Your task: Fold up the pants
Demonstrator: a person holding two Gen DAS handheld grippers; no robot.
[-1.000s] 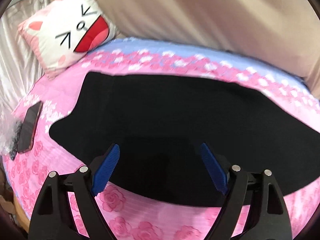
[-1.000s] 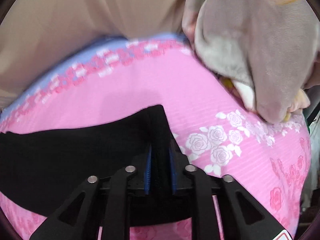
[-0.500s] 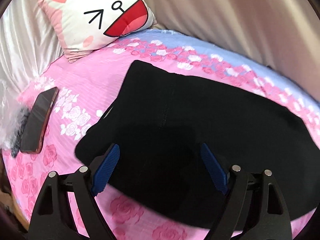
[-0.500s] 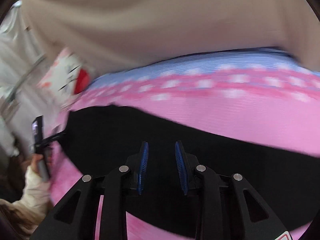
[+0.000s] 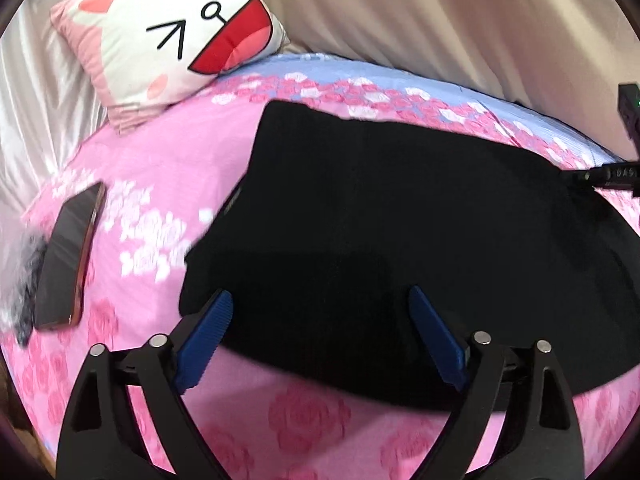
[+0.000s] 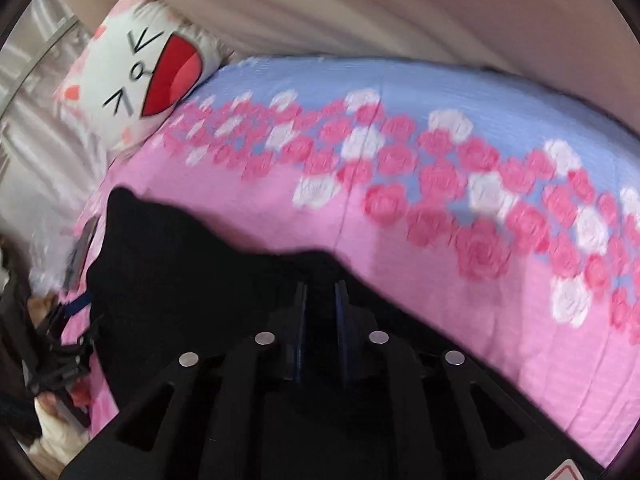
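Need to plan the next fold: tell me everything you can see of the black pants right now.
The black pants are plain, matte, soft-looking cloth, spread mostly flat in a broad folded shape on the pink rose bedspread. No seams or pockets show clearly. The left gripper hovers with jaws wide apart over the near edge. The right gripper has its jaws nearly closed around a raised bit of the fabric.

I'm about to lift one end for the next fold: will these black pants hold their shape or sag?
The pants will probably sag: they lie flat and limp on the bedspread. Likely light, being thin cloth. With the left gripper open above them, the free end may trail.
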